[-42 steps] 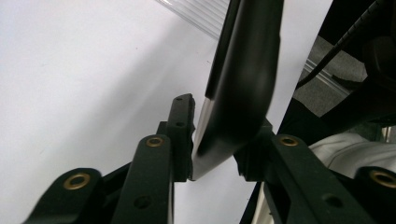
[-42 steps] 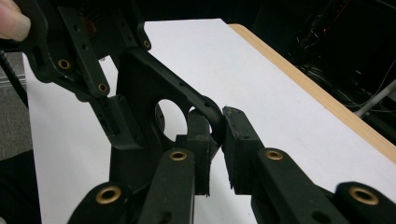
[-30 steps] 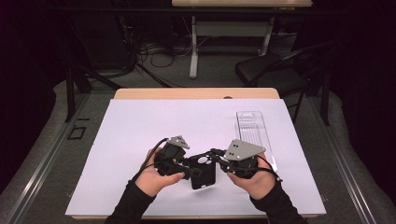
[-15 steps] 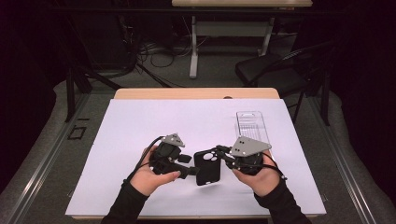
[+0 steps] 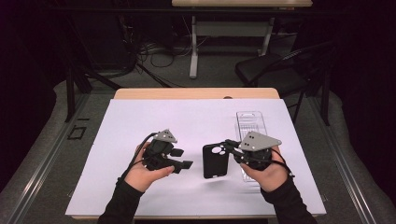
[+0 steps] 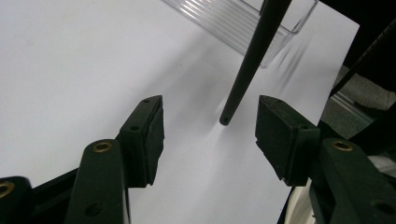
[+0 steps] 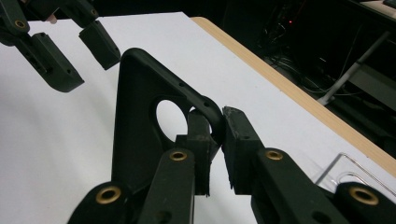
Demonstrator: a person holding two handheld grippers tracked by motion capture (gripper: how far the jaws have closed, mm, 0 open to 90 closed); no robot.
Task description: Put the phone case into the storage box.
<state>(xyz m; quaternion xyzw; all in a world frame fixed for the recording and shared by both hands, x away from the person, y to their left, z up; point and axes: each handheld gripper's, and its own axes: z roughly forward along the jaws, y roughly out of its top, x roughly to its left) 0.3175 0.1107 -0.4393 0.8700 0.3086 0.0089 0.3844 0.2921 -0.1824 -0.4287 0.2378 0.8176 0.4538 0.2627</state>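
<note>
While the right gripper (image 5: 229,145) pinches the black phone case (image 5: 215,161) by its rim near the camera cutout, the case stands at the middle of the high view, lifted off the white surface (image 5: 196,121) with its shadow beneath. In the right gripper view its jaws are clamped on the case (image 7: 140,116) edge, one pad inside the rim, one outside. Left of the case in the high view, the left gripper (image 5: 182,158) sits apart from it; its jaws have just been opening and stand about half apart with nothing pressed between them. In the left gripper view the case (image 6: 254,56) shows edge-on, hanging ahead of the gap from the upper middle of the frame. A clear tray (image 5: 251,122) lies on the surface behind the right hand (image 5: 264,172)
</note>
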